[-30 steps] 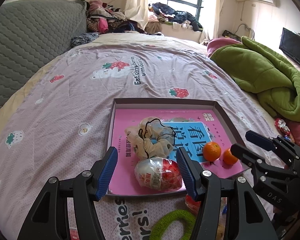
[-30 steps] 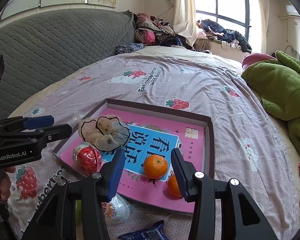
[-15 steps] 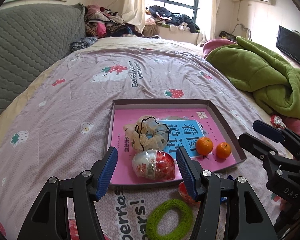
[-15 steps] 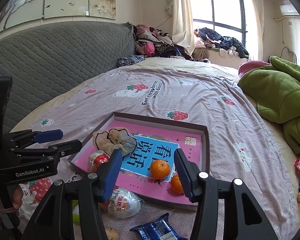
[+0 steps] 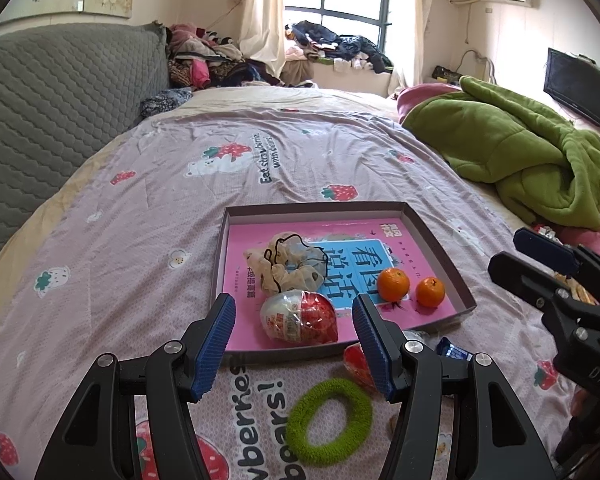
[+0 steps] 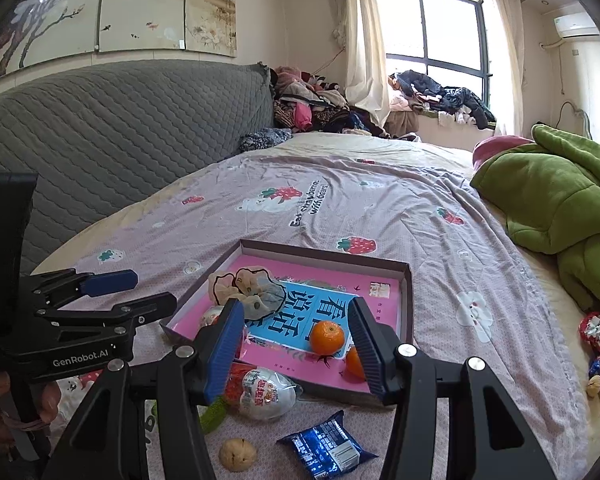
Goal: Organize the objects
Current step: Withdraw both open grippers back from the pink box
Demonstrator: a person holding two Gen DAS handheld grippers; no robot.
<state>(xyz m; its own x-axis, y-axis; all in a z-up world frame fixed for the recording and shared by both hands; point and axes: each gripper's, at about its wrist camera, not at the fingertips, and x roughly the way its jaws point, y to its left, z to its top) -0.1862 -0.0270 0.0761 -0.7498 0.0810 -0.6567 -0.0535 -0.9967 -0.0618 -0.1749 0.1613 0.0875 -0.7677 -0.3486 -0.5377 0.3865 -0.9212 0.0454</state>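
A shallow brown tray (image 5: 436,240) on the bed holds a pink book, a beige scrunchie (image 5: 288,264), a wrapped red-and-white toy egg (image 5: 300,318) and two oranges (image 5: 393,284) (image 5: 430,291). My left gripper (image 5: 293,308) hangs open just short of the tray's near edge with nothing in it; the egg shows through its gap. My right gripper (image 6: 295,306) is open too and empty, held above the tray's near corner. Below it on the sheet lie a second toy egg (image 6: 264,394), a blue snack packet (image 6: 326,444) and a walnut (image 6: 238,454). A green scrunchie (image 5: 328,420) lies under the left gripper.
A green blanket (image 5: 520,152) is heaped on the right of the bed, with wrapped sweets (image 6: 596,332) near it. A grey quilted headboard (image 6: 120,120) runs along the left. Clothes pile up at the window end. A hand (image 6: 4,408) holds the left gripper's handle.
Both grippers have drawn back and up from the tray, which looks smaller now. The right jaws have widened. More loose items on the sheet have come into view.
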